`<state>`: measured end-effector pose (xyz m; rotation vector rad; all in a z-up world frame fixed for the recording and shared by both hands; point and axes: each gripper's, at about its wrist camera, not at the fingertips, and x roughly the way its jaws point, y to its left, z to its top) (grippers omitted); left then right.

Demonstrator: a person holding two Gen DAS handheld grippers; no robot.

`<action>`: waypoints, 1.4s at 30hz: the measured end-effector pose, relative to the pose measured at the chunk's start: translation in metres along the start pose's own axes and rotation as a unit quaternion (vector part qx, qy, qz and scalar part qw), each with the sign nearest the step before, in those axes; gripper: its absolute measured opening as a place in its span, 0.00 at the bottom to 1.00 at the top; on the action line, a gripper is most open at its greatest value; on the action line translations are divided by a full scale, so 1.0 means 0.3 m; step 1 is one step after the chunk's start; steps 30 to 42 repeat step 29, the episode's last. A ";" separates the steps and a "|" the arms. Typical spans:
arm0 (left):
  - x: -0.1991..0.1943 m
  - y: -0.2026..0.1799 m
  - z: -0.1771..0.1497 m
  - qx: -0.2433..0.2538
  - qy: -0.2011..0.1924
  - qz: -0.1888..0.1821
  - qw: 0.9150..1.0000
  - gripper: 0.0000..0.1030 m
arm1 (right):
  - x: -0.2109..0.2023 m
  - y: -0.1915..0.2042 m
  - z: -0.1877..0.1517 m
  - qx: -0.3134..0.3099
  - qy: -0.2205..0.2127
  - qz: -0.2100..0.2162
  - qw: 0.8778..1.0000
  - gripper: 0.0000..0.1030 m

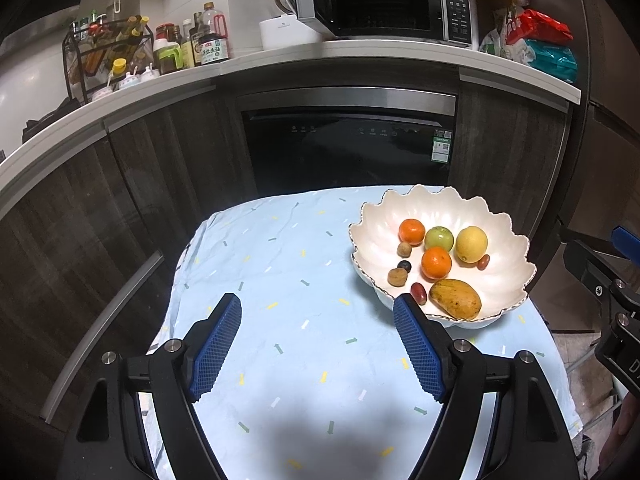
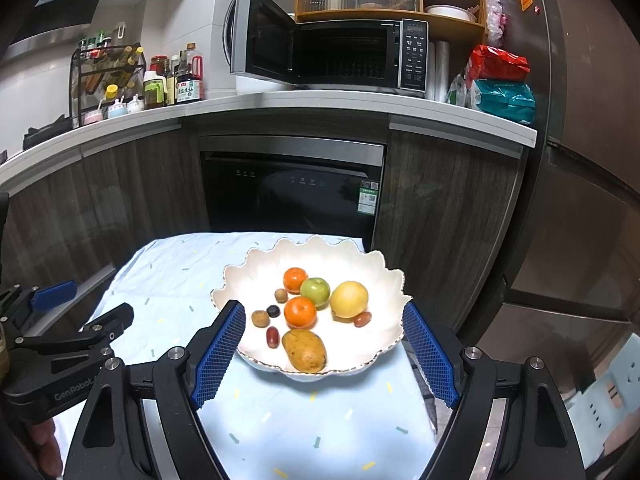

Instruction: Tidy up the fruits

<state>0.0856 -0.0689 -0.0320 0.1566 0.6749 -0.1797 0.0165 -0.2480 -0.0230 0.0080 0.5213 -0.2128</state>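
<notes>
Yellow-brown mango (image 2: 305,351) lying flat, pointing lower-right.

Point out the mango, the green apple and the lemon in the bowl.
mango (image 2: 305,351), right wrist view, middle of its skin.
green apple (image 2: 315,291), right wrist view, centre of its top.
lemon (image 1: 471,244), left wrist view, middle of its rind.

1. Bowl (image 2: 240,276): glossy white ceramic, scalloped.
2. Tablecloth (image 1: 280,248): matt light-blue cloth, creased.
3. Pads (image 2: 220,354): blue rubbery waffle texture.
4. Cabinets (image 2: 440,208): dark wood grain.
5. Microwave (image 2: 328,56): brushed metal trim.
6. Mango (image 2: 306,350): dull, mottled skin.
</notes>
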 end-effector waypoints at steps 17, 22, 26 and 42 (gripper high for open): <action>0.002 0.020 -0.011 -0.011 0.012 0.004 1.000 0.77 | 0.002 0.022 -0.005 0.003 0.004 0.006 1.000 0.79; -0.001 0.024 -0.010 -0.013 0.010 0.003 1.000 0.77 | 0.000 0.025 -0.008 0.004 0.003 0.008 1.000 0.79; -0.001 0.026 -0.011 -0.014 0.009 0.004 1.000 0.78 | -0.001 0.028 -0.009 0.004 0.003 0.009 1.000 0.79; 0.001 0.027 -0.011 -0.013 0.011 0.003 1.000 0.80 | -0.001 0.031 -0.009 0.004 0.003 0.010 1.000 0.79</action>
